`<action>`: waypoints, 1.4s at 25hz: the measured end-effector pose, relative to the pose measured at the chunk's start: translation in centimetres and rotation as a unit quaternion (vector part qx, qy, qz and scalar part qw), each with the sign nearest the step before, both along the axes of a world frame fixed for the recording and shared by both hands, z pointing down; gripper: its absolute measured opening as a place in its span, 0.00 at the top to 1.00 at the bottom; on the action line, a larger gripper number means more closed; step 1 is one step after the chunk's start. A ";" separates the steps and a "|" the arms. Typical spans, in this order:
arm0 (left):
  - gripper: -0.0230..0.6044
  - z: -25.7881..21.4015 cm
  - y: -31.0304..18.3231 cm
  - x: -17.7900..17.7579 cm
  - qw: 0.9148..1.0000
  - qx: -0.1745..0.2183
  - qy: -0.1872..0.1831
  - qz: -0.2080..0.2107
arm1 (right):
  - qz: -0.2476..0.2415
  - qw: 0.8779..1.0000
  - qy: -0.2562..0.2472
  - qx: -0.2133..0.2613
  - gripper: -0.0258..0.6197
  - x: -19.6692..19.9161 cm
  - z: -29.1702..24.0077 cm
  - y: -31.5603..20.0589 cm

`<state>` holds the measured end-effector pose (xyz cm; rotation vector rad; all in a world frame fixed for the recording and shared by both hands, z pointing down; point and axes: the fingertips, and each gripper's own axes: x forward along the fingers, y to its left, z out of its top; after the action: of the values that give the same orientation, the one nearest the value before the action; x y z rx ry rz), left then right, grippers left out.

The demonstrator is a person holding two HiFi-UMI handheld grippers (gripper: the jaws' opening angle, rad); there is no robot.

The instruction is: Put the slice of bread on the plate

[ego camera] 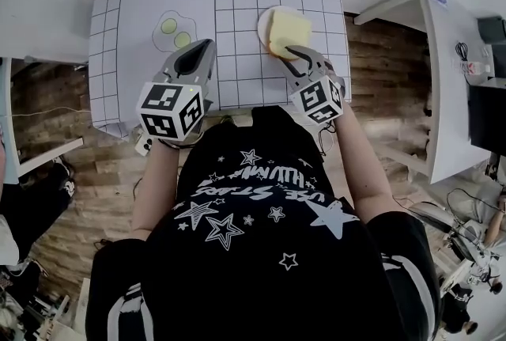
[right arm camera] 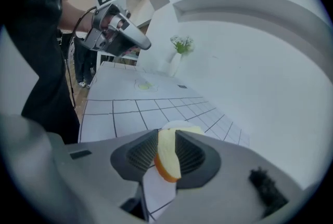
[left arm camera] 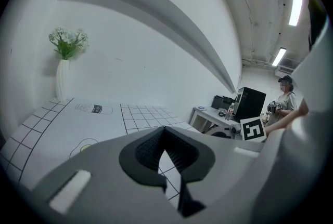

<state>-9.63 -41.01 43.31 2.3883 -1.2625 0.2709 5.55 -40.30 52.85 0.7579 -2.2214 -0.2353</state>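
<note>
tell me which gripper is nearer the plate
Right. The right gripper holds the bread at the plate; the left gripper is off to the plate's left, apart from it.

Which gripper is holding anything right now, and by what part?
Right gripper pinches the slice of bread by its near edge; left gripper holds nothing.

My left tongs (ego camera: 204,48) hover empty, jaws together; my right tongs (ego camera: 296,54) pinch the slice of bread (ego camera: 289,31).
</note>
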 end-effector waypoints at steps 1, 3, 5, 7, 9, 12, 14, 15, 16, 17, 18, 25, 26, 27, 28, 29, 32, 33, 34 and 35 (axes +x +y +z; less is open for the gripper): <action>0.95 -0.1 0.1 -0.2 1.000 0.002 0.001 0.001 | 0.010 1.000 -0.012 0.007 0.79 0.0 -0.9 -0.1; 0.95 -0.3 0.3 -0.6 1.000 0.005 0.004 0.004 | 0.040 0.998 -0.044 0.022 0.79 0.1 -2.8 -0.2; 0.95 -0.3 0.6 -0.7 1.000 0.007 0.006 0.012 | 0.078 0.993 -0.077 0.034 0.80 0.6 -4.9 -0.2; 0.95 0.0 1.1 -0.6 1.000 0.008 0.005 0.026 | 0.123 0.985 -0.115 0.038 0.84 1.4 -6.8 0.2; 0.95 0.1 1.5 -0.3 0.999 0.007 0.002 0.042 | 0.162 0.974 -0.152 0.035 0.88 2.3 -8.3 1.1; 0.95 0.0 2.1 0.4 0.998 0.006 0.002 0.064 | 0.211 0.957 -0.197 0.027 0.91 4.1 -9.7 2.7; 0.95 -0.4 2.5 0.9 0.997 0.009 0.004 0.074 | 0.235 0.945 -0.227 0.024 0.92 5.3 -10.3 3.5; 0.95 -0.5 2.7 1.1 0.997 0.012 0.003 0.077 | 0.242 0.941 -0.237 0.022 0.92 5.7 -10.5 3.8; 0.95 -0.7 3.0 1.2 0.997 0.014 0.001 0.076 | 0.244 0.939 -0.241 0.020 0.92 6.0 -10.5 4.0; 0.95 -0.8 3.2 1.2 0.997 0.015 0.001 0.073 | 0.244 0.939 -0.242 0.018 0.93 6.2 -10.6 4.2; 0.95 -0.9 3.5 1.2 0.997 0.015 0.001 0.069 | 0.241 0.940 -0.242 0.017 0.93 6.5 -10.6 4.4; 0.95 -1.2 6.6 2.7 0.999 0.009 -0.004 0.043 | 0.211 0.938 -0.273 0.016 0.94 7.5 -12.2 6.5; 0.95 -1.4 7.2 3.1 0.999 0.008 -0.003 0.039 | 0.206 0.939 -0.274 0.014 0.94 7.6 -12.4 7.1; 0.95 -1.5 7.9 3.5 0.999 0.007 -0.003 0.038 | 0.201 0.941 -0.272 0.013 0.94 7.8 -12.5 7.7; 0.95 -1.6 8.7 4.0 0.999 0.007 -0.004 0.037 | 0.196 0.942 -0.270 0.012 0.94 8.0 -12.5 8.4; 0.95 -1.6 9.5 4.5 0.999 0.008 -0.006 0.037 | 0.192 0.944 -0.269 0.011 0.94 8.2 -12.5 9.1; 0.95 -1.5 12.1 5.6 0.999 0.007 -0.013 0.033 | 0.181 0.945 -0.272 0.008 0.94 8.9 -12.6 10.9; 0.95 -1.4 13.0 5.9 0.999 0.006 -0.013 0.029 | 0.177 0.945 -0.274 0.007 0.94 9.1 -12.6 11.6; 0.95 -1.3 13.9 6.0 1.000 0.005 -0.014 0.026 | 0.173 0.946 -0.274 0.006 0.94 9.2 -12.6 12.2; 0.95 -1.2 14.7 6.1 1.000 0.004 -0.016 0.023 | 0.169 0.947 -0.273 0.005 0.94 9.3 -12.6 12.8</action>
<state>-3.52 -26.34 42.08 2.4301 -1.2265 0.3197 14.88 -27.49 40.30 1.3178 -2.5389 0.1552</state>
